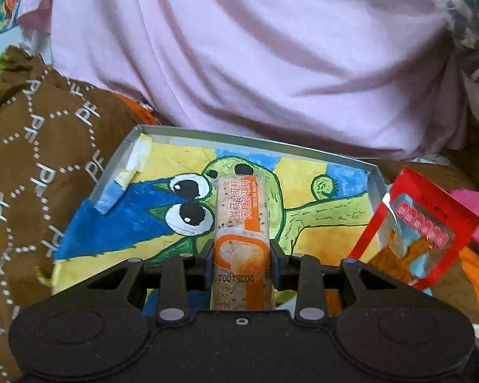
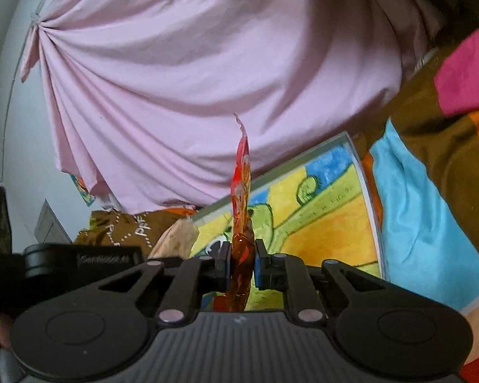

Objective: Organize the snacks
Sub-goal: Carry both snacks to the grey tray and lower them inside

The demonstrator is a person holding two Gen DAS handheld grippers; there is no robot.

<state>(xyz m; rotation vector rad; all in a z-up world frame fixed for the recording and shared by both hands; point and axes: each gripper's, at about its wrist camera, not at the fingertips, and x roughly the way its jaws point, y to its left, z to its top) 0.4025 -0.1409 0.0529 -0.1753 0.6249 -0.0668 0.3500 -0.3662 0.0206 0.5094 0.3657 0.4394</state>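
Observation:
My left gripper (image 1: 241, 250) is shut on an orange-and-beige snack bar (image 1: 239, 220) with Chinese lettering, held lengthwise above a shallow tray (image 1: 252, 142) whose bottom shows a painted green cartoon creature. My right gripper (image 2: 242, 263) is shut on a thin red snack packet (image 2: 241, 191), seen edge-on and upright in the right wrist view. The same red packet (image 1: 415, 226) shows face-on at the tray's right edge in the left wrist view. The tray (image 2: 372, 210) lies ahead and right of my right gripper. The snack bar's end (image 2: 178, 239) shows to the left in that view.
A pink cloth (image 1: 255, 57) hangs behind the tray. A brown patterned fabric (image 1: 32, 159) lies left of the tray. Blue (image 2: 421, 223), pink (image 2: 466, 73) and orange fabric lies to the right. My left gripper's body (image 2: 79, 260) shows at the left of the right wrist view.

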